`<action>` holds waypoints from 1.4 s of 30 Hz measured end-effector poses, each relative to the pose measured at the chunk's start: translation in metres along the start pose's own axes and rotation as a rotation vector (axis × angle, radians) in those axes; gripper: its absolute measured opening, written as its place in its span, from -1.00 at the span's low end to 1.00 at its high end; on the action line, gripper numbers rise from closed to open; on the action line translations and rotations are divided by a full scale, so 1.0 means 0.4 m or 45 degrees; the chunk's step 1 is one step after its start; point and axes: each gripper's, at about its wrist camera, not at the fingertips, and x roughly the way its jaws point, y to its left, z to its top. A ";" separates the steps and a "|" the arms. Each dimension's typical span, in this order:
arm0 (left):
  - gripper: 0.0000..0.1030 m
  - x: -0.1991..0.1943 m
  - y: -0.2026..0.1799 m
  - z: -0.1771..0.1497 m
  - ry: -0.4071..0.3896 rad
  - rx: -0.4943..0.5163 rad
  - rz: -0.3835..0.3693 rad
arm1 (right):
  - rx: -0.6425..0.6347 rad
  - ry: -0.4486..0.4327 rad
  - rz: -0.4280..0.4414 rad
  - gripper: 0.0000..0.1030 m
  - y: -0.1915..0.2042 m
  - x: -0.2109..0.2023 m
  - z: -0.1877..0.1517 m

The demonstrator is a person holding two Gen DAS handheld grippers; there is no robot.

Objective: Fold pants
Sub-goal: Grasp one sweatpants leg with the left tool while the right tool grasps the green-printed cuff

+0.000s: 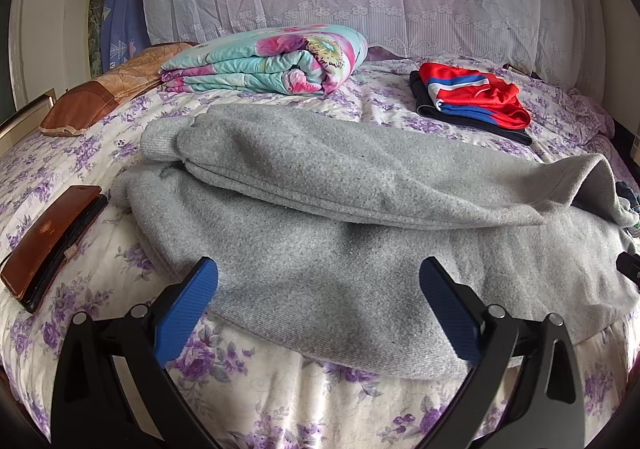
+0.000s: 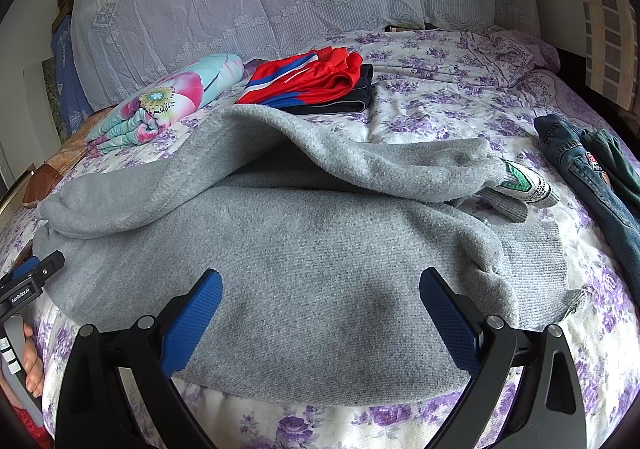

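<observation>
I have both grippers poised over the near edge of the grey pants [image 1: 320, 241], which lie across the bed [image 1: 280, 401] with its purple-flowered sheet. My left gripper [image 1: 318, 281] has its blue fingers [image 1: 188, 305] spread wide, holding nothing, with grey fabric showing in the gap between them. My right gripper [image 2: 320, 289] stands the same way, jaws released and empty, over the broad lower part of the pants [image 2: 300, 249]. The pants are laid lengthwise from side to side, one leg doubled over the other so that the upper layer forms a long ridge across the middle; in the right wrist view that upper layer lifts a little and a dark hollow shows under it. The ribbed cuffs [image 2: 536, 261] lie at the right end, just beside a small white and green item [image 2: 528, 185] that I cannot identify. Farther back rest a folded floral quilt [image 1: 272, 61] and a folded red and blue garment [image 1: 476, 93] on top of something dark. A brown wallet-like case [image 1: 52, 245] lies at the left, apart from the pants, and jeans [image 2: 588, 185] lie along the right edge. At the lower left of the right wrist view I see the left gripper's body and a hand [image 2: 30, 361] holding its grip.
</observation>
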 end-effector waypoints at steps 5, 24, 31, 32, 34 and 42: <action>0.91 0.000 0.001 0.000 0.000 -0.001 -0.001 | 0.001 0.000 0.000 0.93 0.000 -0.002 0.001; 0.91 0.032 0.139 0.013 0.130 -0.269 -0.495 | 0.296 0.113 0.373 0.93 -0.125 -0.091 -0.098; 0.91 0.103 0.255 0.043 0.211 -0.607 -0.739 | 0.248 0.220 0.399 0.93 -0.130 -0.085 -0.114; 0.90 0.117 0.269 0.043 0.215 -0.661 -0.758 | 0.259 0.232 0.406 0.93 -0.128 -0.075 -0.107; 0.90 0.111 0.281 0.040 0.207 -0.746 -0.783 | 0.332 0.243 0.440 0.93 -0.138 -0.058 -0.092; 0.90 0.032 0.339 -0.003 0.208 -0.813 -0.666 | 0.569 0.217 0.534 0.85 -0.206 -0.008 -0.056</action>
